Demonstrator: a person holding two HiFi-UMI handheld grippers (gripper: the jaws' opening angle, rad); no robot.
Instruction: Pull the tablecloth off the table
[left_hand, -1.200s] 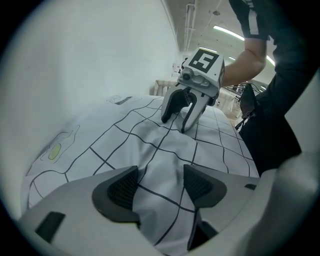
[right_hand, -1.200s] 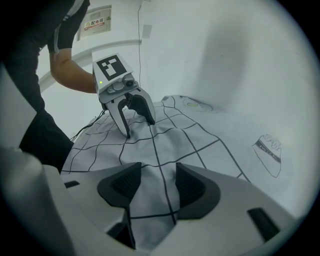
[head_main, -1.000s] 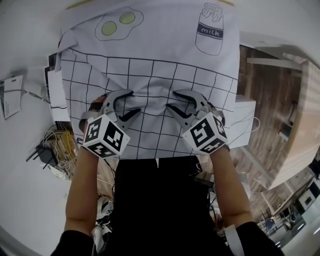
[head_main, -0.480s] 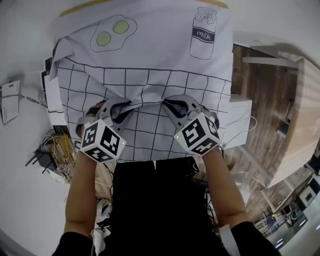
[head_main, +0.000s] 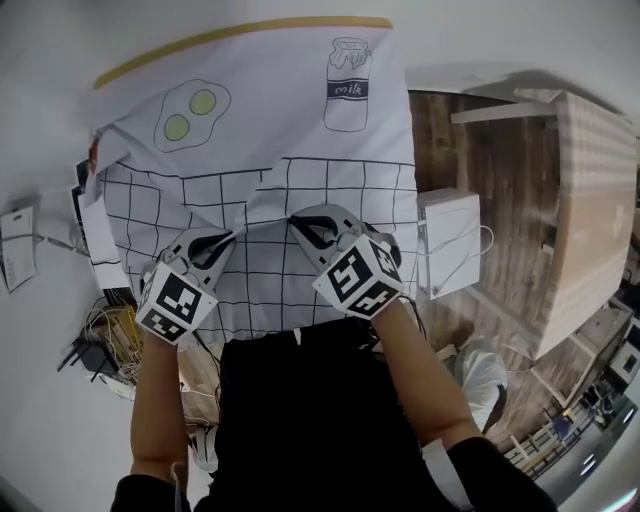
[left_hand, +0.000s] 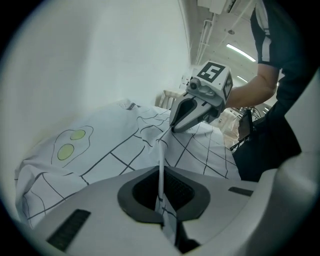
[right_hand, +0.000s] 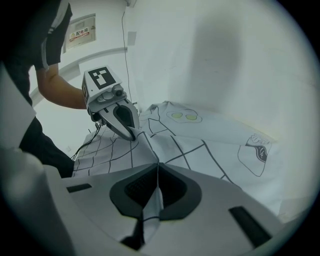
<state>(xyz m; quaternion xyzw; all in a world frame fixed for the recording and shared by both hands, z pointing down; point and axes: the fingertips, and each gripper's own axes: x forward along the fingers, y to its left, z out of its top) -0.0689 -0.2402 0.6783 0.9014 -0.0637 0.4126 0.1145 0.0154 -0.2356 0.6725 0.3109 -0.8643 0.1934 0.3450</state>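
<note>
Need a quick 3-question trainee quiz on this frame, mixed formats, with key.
1. True or false: the left gripper is empty.
2. The right gripper is clamped on: A a cable, B a fold of the tablecloth, C a paper sheet.
3. Fill in: left of the milk bottle drawing in the head view are two fried ____.
Key: 1 false, it pinches tablecloth; 2 B; 3 eggs. Both grippers' jaws have just closed on the cloth.

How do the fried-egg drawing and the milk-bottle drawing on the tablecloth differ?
The fried-egg drawing is a wide blob with two yellow-green yolks; the milk-bottle drawing is tall, with a dark label band. In the head view the egg lies left, the bottle right. Both are black outlines on the white tablecloth.
</note>
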